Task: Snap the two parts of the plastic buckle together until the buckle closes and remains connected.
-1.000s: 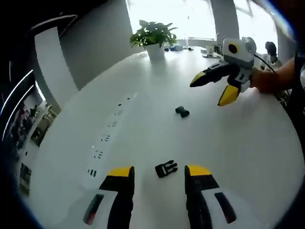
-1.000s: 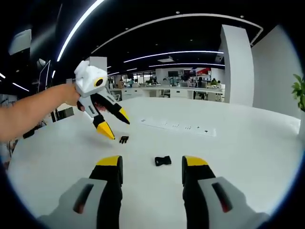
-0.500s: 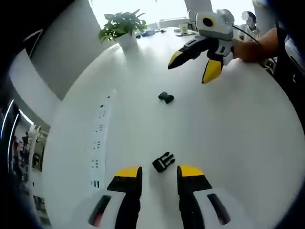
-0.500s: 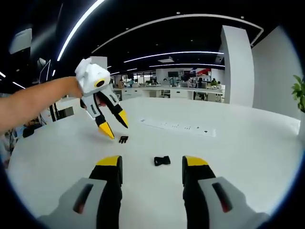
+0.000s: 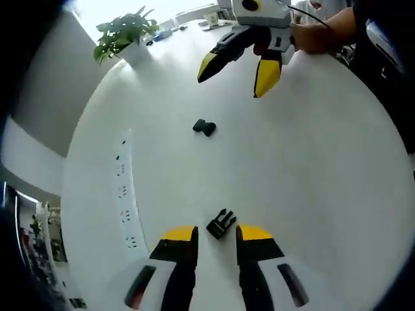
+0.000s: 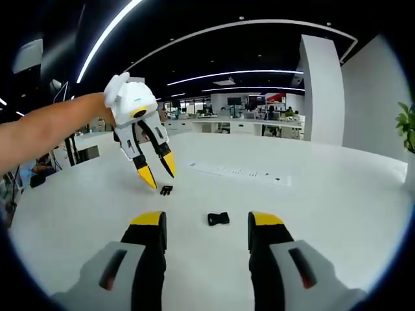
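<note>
A big white table with a smooth, shiny top holds two small black plastic buckle parts, and they lie well apart from each other.

In the left gripper view, the pronged buckle part sits flat on the table, just in front of the left gripper. It is small and black with little prongs poking out at one end. The left gripper's jaws are black with bright yellow tips, and they stand a little way apart with the part right by the gap between them. They are not touching it. Farther off on the table lies the socket buckle part, a short, chunky black piece. Above it hangs the right gripper, held by a hand, with its two pointy yellow-tipped jaws spread wide.

In the right gripper view, the right gripper has its jaws wide apart and holds nothing. The socket buckle part lies on the table between and just past the jaw tips. The left gripper points down with its tips right above the pronged buckle part.

A leafy green plant in a white pot stands at the far edge of the table. A row of small dark sockets runs along the table top
</note>
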The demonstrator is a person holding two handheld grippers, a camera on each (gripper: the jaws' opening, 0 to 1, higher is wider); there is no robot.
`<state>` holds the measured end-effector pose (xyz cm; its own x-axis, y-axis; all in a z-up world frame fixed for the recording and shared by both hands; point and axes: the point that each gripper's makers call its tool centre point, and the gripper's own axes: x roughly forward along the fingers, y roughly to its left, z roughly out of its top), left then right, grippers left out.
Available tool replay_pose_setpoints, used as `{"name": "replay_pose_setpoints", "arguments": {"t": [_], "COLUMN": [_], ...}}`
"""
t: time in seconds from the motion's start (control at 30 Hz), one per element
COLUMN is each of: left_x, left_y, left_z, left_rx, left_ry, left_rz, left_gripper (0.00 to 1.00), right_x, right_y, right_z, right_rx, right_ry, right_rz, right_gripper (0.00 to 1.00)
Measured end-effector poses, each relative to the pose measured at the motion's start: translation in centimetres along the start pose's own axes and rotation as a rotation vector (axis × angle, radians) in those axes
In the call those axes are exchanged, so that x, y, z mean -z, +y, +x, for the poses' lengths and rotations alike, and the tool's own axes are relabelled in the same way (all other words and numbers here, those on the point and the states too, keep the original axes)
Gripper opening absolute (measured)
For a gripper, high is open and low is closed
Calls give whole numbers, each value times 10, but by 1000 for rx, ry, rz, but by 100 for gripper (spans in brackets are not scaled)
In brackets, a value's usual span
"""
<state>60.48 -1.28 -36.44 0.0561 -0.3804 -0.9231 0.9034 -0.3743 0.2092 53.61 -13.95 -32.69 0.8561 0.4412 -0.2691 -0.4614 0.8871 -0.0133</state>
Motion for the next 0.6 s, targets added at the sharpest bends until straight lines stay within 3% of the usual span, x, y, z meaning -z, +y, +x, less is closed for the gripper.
{"name": "replay_pose_setpoints", "arguments": {"t": [0.13,0.4,0.6], "left_x": [4,1,6], "left_y": [-4,0,1], "left_z": [5,2,4], "left_rx": [31,55,82], "left_ry": [38,6,10], "left_rz": [22,15,1], "left_gripper": [20,13,13], "right_x": [1,2,1], "right_y": [3,5,6], "right_z": [-1,-2,-2], "right_rx": [-2,-2,0], "right_ry": [3,6,3], "right_rz": [-1,-3,-4], "right_gripper": [51,51,51]}}
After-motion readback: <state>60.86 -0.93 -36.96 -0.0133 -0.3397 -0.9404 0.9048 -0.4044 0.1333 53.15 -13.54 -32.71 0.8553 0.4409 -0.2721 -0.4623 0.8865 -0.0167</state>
